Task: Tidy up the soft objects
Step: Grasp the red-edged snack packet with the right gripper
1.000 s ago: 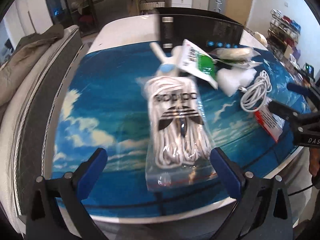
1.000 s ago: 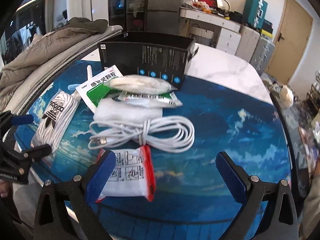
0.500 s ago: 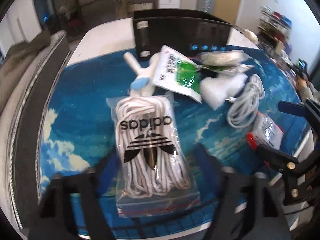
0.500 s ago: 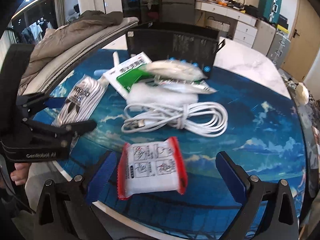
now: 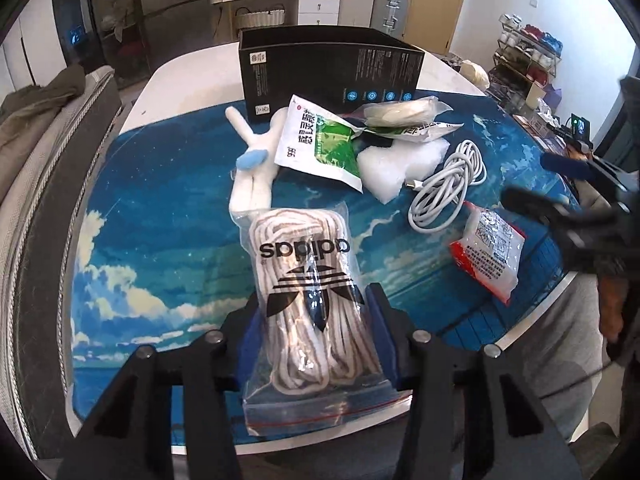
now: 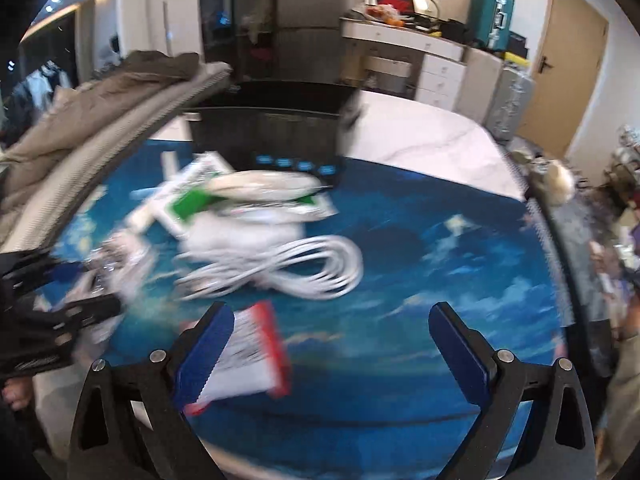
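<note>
The left gripper [image 5: 316, 332] has just closed its jaws on the zip bag of white laces [image 5: 310, 300], both blue pads pressed against its sides near the table's [image 5: 188, 436] front edge; it looks light and squashy, and the clear plastic is likely slick, so a hold across the thick middle of the bundle seems safer than the thin sealed end; the right gripper [image 6: 332, 344] hovers with jaws wide apart, nothing between them, the red-edged packet [image 6: 248, 356] just beside one finger; ahead, the black box [image 5: 328, 68] stands open-topped behind a clutter of sachets and a coiled white cable [image 5: 444, 188]; the clearest room is the bare blue mat [image 5: 160, 220] on the camera's left
</note>
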Motion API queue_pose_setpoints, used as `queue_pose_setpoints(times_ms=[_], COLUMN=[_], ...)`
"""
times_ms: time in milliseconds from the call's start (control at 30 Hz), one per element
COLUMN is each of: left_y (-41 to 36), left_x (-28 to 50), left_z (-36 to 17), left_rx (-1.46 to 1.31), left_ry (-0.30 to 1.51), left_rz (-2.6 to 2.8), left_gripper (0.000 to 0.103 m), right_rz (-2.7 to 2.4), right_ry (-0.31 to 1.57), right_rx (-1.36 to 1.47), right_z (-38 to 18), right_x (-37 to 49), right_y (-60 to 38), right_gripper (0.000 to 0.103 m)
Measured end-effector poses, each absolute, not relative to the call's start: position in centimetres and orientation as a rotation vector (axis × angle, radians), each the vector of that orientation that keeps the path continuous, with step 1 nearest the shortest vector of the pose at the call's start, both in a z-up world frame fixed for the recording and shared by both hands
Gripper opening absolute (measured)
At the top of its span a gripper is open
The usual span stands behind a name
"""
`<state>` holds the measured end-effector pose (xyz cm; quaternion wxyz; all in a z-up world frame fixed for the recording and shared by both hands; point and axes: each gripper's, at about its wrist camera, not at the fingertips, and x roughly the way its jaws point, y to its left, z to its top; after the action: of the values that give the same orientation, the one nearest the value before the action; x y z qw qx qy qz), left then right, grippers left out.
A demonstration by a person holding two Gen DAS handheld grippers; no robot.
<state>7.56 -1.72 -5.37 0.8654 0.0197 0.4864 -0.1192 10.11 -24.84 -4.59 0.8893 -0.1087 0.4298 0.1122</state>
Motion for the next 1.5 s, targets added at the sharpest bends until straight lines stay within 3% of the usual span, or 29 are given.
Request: queue_pose_setpoints(times_ms=[200, 500, 967, 1000, 1100, 1133, 1167, 1300, 1433, 1500], left_y=[-1.7, -2.3, -1.8, -1.7, -1.6, -1.6, -1.7, -3.0, -3.4, -3.5], left_x=[7.1, 7.1, 6.9, 7.0, 7.1, 7.3, 7.5, 8.3, 8.9, 9.0], left_z=[-5.8, -6.2, -6.2, -6.2, -6.3, -6.2, -6.3, -6.2, -6.0, -6.0], left_rx=[0.013, 0.024, 0.007, 0.002, -0.009, -0.012, -0.013, 0.043, 0.030, 0.043], left_ry=[1.033, 1.035, 1.035, 1.036, 1.037, 1.037, 1.035, 1.010, 1.007, 1.005], left_rz=[-0.240, -0.235, -0.225, -0.224, -0.225, -0.223, -0.215, -0.224, -0.247, -0.245], left_gripper=[0.049, 0.061, 0.062, 0.062, 0.060, 0.057, 0.045, 0.037, 0.038, 0.048], right_rz=[0.180, 0.204, 0.545, 0.540, 0.523, 0.519, 0.515, 0.478, 0.462, 0.458], right_ry=[0.930, 0.988, 0.971, 0.968, 0.995, 1.001, 1.005, 1.018, 1.025, 1.026], right_rx=[-0.384, -0.284, -0.356, -0.369, -0.385, -0.368, -0.351, -0.280, -0.208, -0.208], right_z=[-7.1, -7.4, -5.8, -6.2, -7.3, -7.4, -7.3, -6.9, -6.6, -6.9], right_x=[12.2, 8.3, 4.4, 4.6, 5.8, 6.2, 6.2, 6.4, 6.9, 6.9], right_y=[-24.3, -27.2, -21.1, -20.5, -19.8, -19.8, -19.9, -21.4, -22.9, -22.9], right_gripper=[0.100, 0.100, 0.100, 0.095, 0.055, 0.055, 0.053, 0.046, 0.046, 0.046])
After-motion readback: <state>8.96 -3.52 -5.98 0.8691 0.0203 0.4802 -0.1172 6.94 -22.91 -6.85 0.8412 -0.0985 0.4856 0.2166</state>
